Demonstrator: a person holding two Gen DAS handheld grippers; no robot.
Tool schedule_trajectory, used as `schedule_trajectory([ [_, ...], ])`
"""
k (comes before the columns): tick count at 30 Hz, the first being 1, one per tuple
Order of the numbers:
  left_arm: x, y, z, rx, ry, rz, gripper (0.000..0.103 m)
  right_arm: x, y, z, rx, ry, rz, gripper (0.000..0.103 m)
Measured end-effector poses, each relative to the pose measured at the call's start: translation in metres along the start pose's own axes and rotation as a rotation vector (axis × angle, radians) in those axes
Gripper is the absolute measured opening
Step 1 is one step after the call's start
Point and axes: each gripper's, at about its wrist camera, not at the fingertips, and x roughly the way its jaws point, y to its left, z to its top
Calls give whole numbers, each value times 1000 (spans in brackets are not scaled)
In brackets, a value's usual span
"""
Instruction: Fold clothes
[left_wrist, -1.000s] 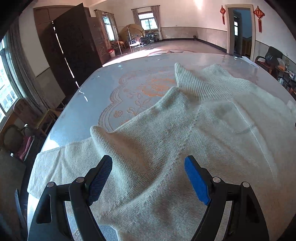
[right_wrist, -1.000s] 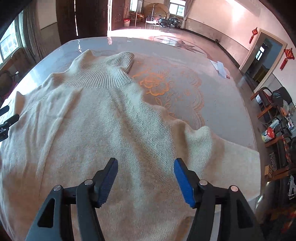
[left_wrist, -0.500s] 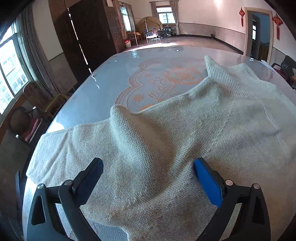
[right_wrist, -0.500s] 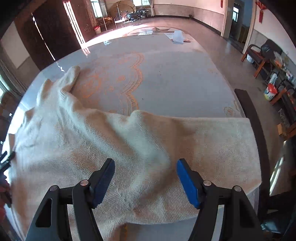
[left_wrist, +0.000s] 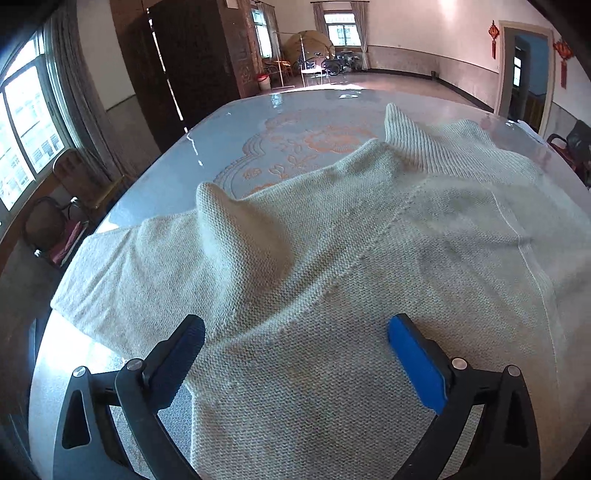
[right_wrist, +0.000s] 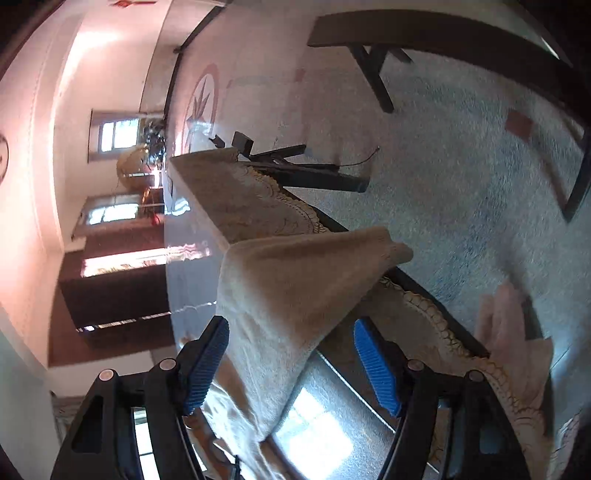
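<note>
Since the earlier frames the right gripper (right_wrist: 291, 363) had swung away from above the sweater's body and rolled onto its side, so that its view now showed the tabletop (right_wrist: 192, 266) edge-on with the floor (right_wrist: 461, 166) beyond. The left gripper (left_wrist: 295, 354) had shifted only slightly and its jaws had spread wider.

The cream knit sweater (left_wrist: 332, 258) lay spread on the pale blue tabletop (left_wrist: 229, 147), its ribbed collar (left_wrist: 410, 136) at the far side and one sleeve (left_wrist: 122, 269) stretched out toward the left edge, with a raised peak of fabric near the shoulder. The left gripper hovered over the sweater's body with its jaws wide apart and nothing between the pads.

In the right wrist view, the other sleeve (right_wrist: 295, 288) draped over the tabletop's edge, above a lace-trimmed cloth (right_wrist: 424, 306) hanging there. The right gripper's jaws were opening, with the sleeve lying in the gap between them; the blue pads (right_wrist: 376, 373) stood clear of the fabric. The picture was motion-blurred.
</note>
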Motion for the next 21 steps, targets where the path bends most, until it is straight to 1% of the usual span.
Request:
schedule_trajectory([
  [2,0,1,6,-18,9,-17,102,19,-26,4,123,68,47,72],
  [3,1,-1,8,-13,7,-11,102,30,-39,3,192,104,66,72],
  [4,0,-2,8,-3,2,2,102,41,-51,1,261,139,86,78],
  [5,-1,-5,8,7,-3,15,102,48,-63,2,327,153,134,79],
  [8,-1,-8,8,18,-7,29,103,64,-82,4,418,141,266,79],
  [11,1,-5,9,1,2,9,103,76,-94,10,496,119,391,79],
  [13,3,-3,7,-7,5,-2,103,81,-95,12,536,100,478,79],
  [15,4,-3,7,-8,6,-3,103,86,-93,16,543,93,518,79],
  [17,4,-3,6,-9,6,-4,103,91,-87,19,537,93,579,76],
  [18,4,-3,6,-10,7,-6,103,93,-83,21,534,93,611,70],
  [19,4,-2,6,-12,8,-9,103,93,-79,22,523,78,613,58],
  [20,5,-2,6,-14,9,-11,103,91,-75,24,501,58,606,51],
  [21,5,-2,6,-16,9,-14,103,89,-70,25,477,38,600,31],
])
